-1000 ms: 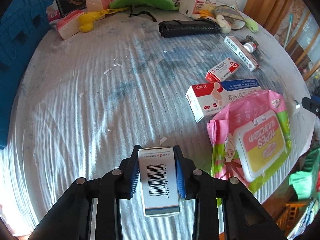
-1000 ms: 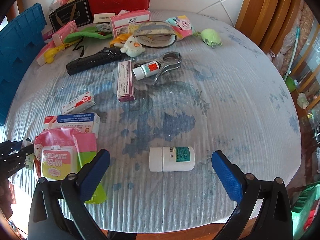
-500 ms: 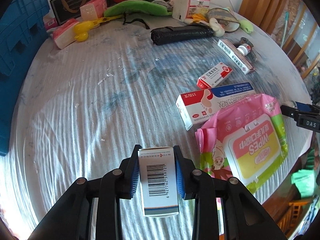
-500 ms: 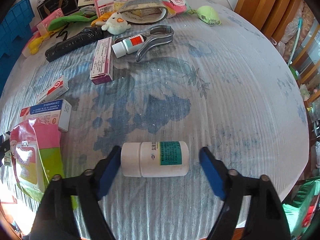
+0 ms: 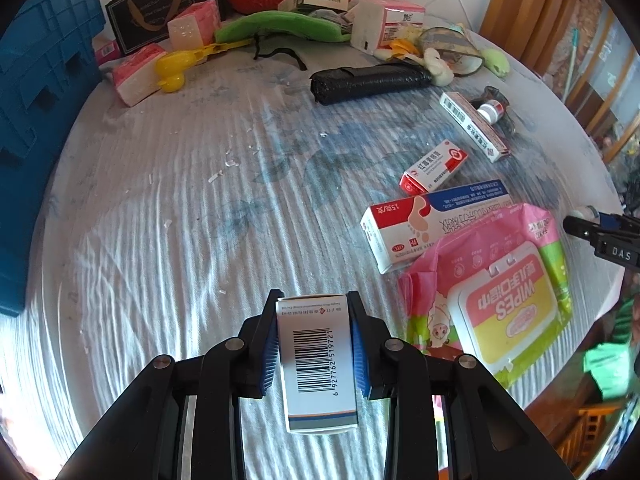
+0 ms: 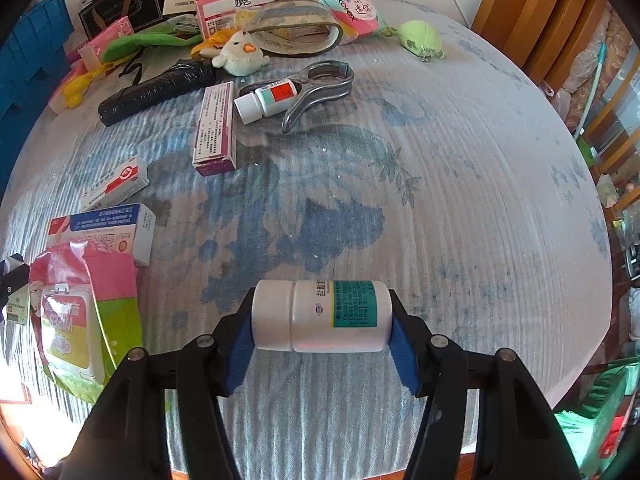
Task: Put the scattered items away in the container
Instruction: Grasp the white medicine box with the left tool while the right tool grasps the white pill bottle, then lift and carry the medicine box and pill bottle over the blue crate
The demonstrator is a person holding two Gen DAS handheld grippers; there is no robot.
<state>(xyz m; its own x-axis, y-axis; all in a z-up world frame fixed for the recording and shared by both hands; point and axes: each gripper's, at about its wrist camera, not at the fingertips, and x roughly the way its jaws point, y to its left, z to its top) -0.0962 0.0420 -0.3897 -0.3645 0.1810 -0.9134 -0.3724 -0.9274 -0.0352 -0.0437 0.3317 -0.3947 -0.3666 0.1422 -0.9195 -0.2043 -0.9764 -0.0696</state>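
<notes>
Crosswise between the right gripper's (image 6: 322,340) blue pads lies a white pill bottle (image 6: 322,314), its long axis running left to right across the view, cap end at the left pad and base at the right. The jaws have just been closing, and both pads now appear to meet the bottle's ends, so it is clamped end to end, apparently still on the tablecloth (image 6: 460,168). The coming move turns on where the container lies: a blue crate (image 6: 28,60) sits at the far left edge of the table, well apart from this gripper, across a spread of boxes and a pink wipes pack (image 6: 86,320).

The left gripper (image 5: 314,344) is clamped on a small white box (image 5: 316,360) with a barcode, the box's long axis running along the fingers. The crate (image 5: 36,100) fills the left side of that view, so the left hand looks nearer to it than the right.

Only the left view shows the crate's wall at length and the right gripper's tip (image 5: 600,228) at the far right edge. Only the right view shows the bottle's label and how the pads sit on it.
</notes>
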